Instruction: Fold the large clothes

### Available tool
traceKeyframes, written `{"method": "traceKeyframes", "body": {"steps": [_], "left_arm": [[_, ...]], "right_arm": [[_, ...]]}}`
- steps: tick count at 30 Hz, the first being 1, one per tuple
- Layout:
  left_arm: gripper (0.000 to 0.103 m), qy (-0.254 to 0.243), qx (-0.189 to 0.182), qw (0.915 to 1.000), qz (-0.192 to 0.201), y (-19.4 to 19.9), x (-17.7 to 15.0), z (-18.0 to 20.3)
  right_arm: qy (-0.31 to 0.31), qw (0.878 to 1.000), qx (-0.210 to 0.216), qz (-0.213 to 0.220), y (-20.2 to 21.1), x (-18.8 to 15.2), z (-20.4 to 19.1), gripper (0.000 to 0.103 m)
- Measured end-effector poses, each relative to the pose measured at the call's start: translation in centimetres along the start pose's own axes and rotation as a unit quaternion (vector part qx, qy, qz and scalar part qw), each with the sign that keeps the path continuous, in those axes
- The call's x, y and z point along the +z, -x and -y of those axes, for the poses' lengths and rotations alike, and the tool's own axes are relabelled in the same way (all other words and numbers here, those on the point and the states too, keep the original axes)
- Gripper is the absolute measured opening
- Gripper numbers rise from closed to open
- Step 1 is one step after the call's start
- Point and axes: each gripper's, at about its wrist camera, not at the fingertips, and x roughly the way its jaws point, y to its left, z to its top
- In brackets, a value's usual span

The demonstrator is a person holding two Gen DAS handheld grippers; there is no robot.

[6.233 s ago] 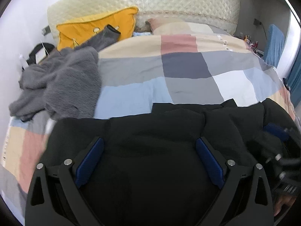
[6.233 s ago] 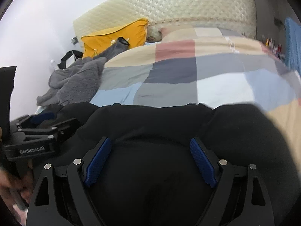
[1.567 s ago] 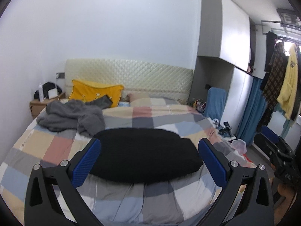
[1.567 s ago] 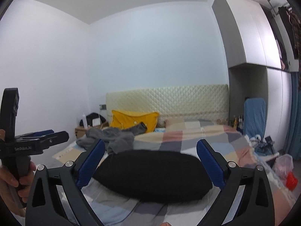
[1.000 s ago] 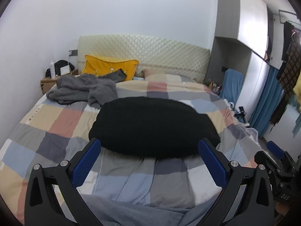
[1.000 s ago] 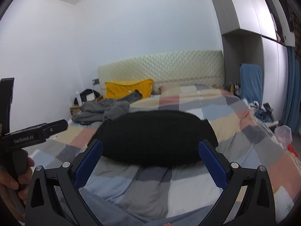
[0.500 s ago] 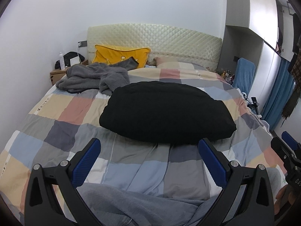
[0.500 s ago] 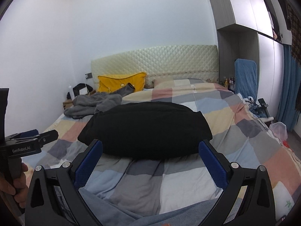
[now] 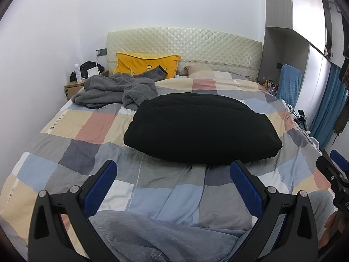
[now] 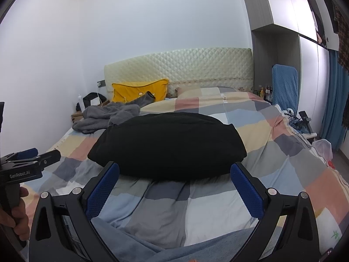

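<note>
Right gripper [image 9: 337, 170] cut off by frame edge; nightstand items [image 9: 87, 71] too small to identify; grey garment [image 9: 117, 89] partly hidden behind black bundle [image 9: 200, 128].

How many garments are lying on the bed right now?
2. A folded black garment lies mid-bed on the checked quilt; a crumpled grey fleece garment sits near the yellow pillow at the head. Others may be hidden outside the view.

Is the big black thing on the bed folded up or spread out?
Folded: the black garment lies as one compact, thick bundle with rounded edges on the checked quilt.
</note>
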Motion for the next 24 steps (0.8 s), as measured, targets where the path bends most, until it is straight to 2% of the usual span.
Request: {"method": "traceKeyframes", "body": {"steps": [24], "left_arm": [[0.103, 0.007, 0.006, 0.9999, -0.012, -0.35, -0.49, -0.08]], "right_arm": [[0.002, 1.0, 0.001, 0.001, 0.02, 0.04, 0.0, 0.102]]}}
